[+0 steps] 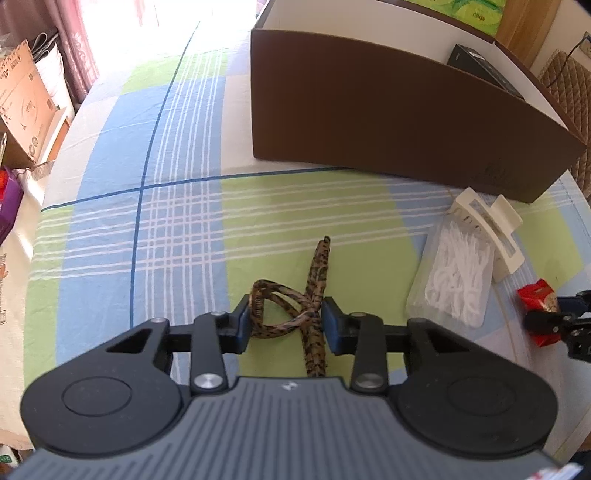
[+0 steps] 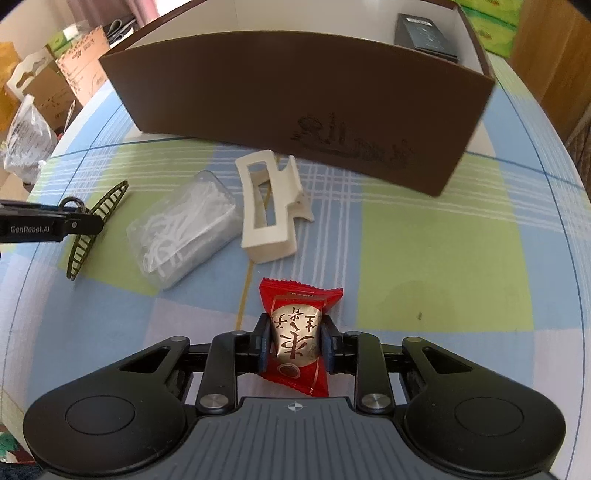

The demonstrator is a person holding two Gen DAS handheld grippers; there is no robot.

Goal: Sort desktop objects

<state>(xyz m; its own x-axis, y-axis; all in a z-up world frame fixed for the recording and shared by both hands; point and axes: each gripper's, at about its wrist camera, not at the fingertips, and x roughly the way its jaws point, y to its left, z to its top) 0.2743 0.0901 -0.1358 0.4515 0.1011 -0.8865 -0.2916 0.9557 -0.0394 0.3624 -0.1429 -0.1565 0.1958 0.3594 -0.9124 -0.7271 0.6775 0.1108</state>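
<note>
Brown box (image 2: pixel 295 110) sits at the far side of the table, open top, white inside, w/ a black packet (image 2: pixel 424 33) leaning in its far right corner. Front wall carries a dark printed logo, too smeared to read.

Left gripper (image 1: pixel 286 317) has its jaws narrowed onto a leopard clip (image 1: pixel 314 291); both blue pads touch it, one to each side. Clear stretch of checked cloth (image 1: pixel 166 221) lies betw. the clip and the box front, and more open cloth to the left, out to the table edge. In the right wrist view the left gripper's side reads "GenRobot.AI".

Right gripper (image 2: pixel 295 343) is closed on a red candy (image 2: pixel 295 332), jaws narrow, pads pressing its sides. Wrapper has a gold oval w/ red Chinese characters, upside down from this view; can't make them out for sure.

Between the two grippers: a clear floss bag (image 2: pixel 184 229) and a white clip (image 2: pixel 269 206), touching each other, the clip near the box front. Open cloth to the right of the candy runs up to the box's right corner and on to the curved table edge.
</note>
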